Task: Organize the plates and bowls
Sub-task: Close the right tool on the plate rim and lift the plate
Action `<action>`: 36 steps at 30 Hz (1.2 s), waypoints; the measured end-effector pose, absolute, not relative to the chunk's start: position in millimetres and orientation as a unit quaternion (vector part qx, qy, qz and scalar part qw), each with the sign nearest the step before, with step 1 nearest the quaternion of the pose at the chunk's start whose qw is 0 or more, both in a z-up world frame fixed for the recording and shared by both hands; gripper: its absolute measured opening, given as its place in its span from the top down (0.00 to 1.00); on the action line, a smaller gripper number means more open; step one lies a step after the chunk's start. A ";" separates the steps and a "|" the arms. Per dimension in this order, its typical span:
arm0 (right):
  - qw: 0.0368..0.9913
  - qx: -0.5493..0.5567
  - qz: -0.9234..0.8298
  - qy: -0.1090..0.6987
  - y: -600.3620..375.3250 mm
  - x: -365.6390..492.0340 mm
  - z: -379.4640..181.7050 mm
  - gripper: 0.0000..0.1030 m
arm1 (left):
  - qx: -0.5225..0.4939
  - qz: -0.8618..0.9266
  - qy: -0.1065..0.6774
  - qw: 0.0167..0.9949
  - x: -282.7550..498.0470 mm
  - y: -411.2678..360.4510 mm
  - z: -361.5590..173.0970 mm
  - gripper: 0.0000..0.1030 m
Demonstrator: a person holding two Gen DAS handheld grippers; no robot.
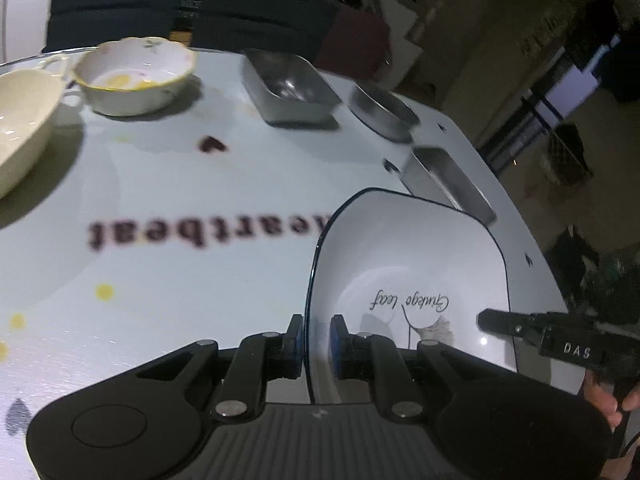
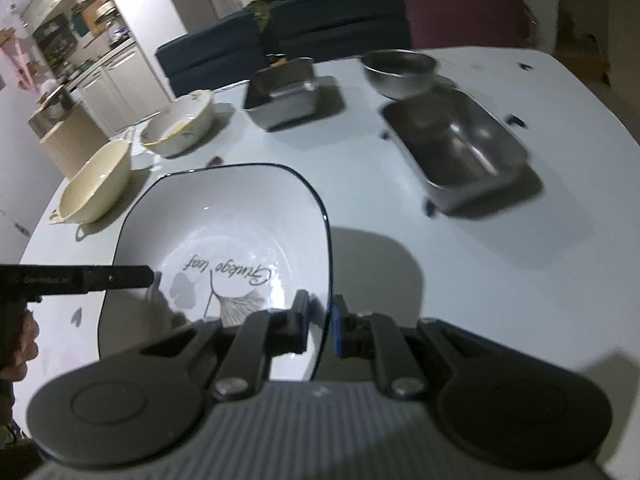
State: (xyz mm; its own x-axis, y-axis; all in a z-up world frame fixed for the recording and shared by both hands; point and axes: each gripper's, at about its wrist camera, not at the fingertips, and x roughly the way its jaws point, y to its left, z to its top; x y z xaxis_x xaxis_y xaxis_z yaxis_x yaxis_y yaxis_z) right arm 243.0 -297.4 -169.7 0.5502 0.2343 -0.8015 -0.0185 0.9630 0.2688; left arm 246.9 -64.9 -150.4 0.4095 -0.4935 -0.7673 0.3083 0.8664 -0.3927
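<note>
A white square bowl [image 1: 408, 264] with a dark rim and a leaf drawing hangs above the table, held by both grippers. My left gripper [image 1: 316, 344] is shut on the bowl's left rim. My right gripper [image 2: 322, 326] is shut on the right rim of the same bowl [image 2: 224, 232]. A cream oval dish [image 2: 96, 182] and a floral bowl [image 2: 178, 124] with yellow residue stand at the table's left; the left wrist view shows the floral bowl [image 1: 134, 76] and the cream dish [image 1: 20, 120] too.
Steel containers stand at the far side: a deep square tin [image 2: 282, 94], a round bowl [image 2: 400, 68] and a large rectangular tray [image 2: 456, 148]. The white table [image 1: 180, 184] bears printed letters. Dark chairs [image 2: 340, 20] stand behind it. A hand [image 1: 608, 396] holds the other gripper's handle.
</note>
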 end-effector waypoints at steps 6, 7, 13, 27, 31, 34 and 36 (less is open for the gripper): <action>0.871 0.125 0.045 0.474 -318.4 225.7 -178.1 0.87 | -0.074 -0.258 0.508 0.819 239.7 -86.4 -168.2 0.86; 0.870 0.126 0.043 0.474 -321.1 224.3 -179.2 0.87 | -0.071 -0.261 0.509 0.817 239.5 -88.7 -169.6 0.86; 0.872 0.128 0.037 0.472 -326.1 225.0 -180.3 0.87 | -0.076 -0.256 0.507 0.819 241.1 -89.0 -171.4 0.86; 0.880 0.113 0.038 0.459 -316.6 236.9 -174.4 0.89 | -0.089 -0.249 0.504 0.822 247.3 -81.5 -174.2 0.83; 0.880 0.114 0.035 0.459 -315.5 242.7 -175.7 0.89 | -0.082 -0.244 0.504 0.825 247.5 -80.3 -174.7 0.85; 0.884 0.103 0.030 0.456 -310.8 244.7 -176.1 0.90 | -0.085 -0.242 0.501 0.827 248.4 -76.8 -173.2 0.86; 0.884 0.096 0.029 0.456 -309.3 245.8 -176.4 0.90 | -0.089 -0.243 0.499 0.827 248.6 -75.0 -171.9 0.86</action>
